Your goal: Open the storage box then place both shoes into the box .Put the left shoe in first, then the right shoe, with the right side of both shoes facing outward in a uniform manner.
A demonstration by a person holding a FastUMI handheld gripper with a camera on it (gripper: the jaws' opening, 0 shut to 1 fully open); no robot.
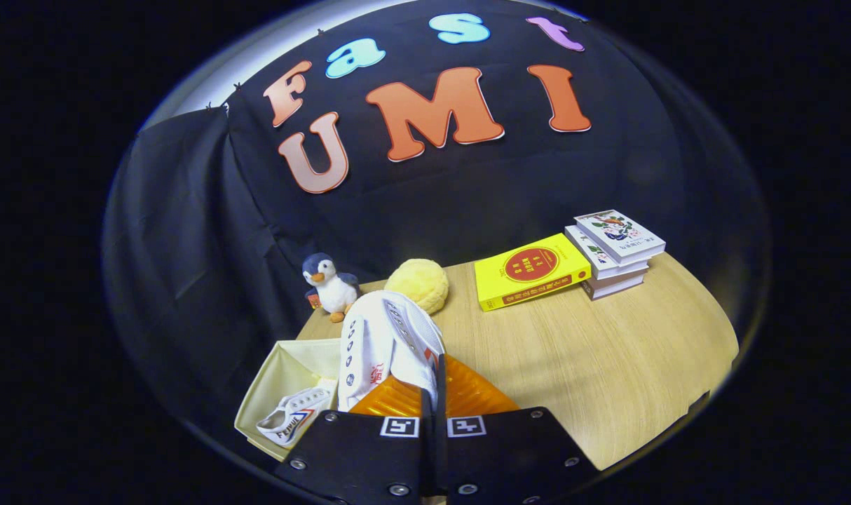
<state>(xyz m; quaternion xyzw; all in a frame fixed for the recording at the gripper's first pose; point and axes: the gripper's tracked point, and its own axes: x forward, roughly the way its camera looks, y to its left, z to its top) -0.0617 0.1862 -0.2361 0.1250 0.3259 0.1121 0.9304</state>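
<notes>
A plush penguin (329,284) stands at the far edge of the wooden table (608,365), just beside a fuzzy yellow ball (420,283). Toward the right of the frame, a yellow book (530,279) lies flat next to a stack of books (616,251).

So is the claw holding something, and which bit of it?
Yes. The claw is shut on the white shoe, pinching the edge by its opening, with its toe pointing up, beside the open box.

One shoe (294,418) lies in the storage box (271,375) at the counter's (608,365) left edge, and the tool (432,393) grips a second shoe (387,344) just right of it. Behind stand a penguin toy (329,284) and plush ball (418,284). A book (530,270) and book stack (616,251) lie farther right.
</notes>
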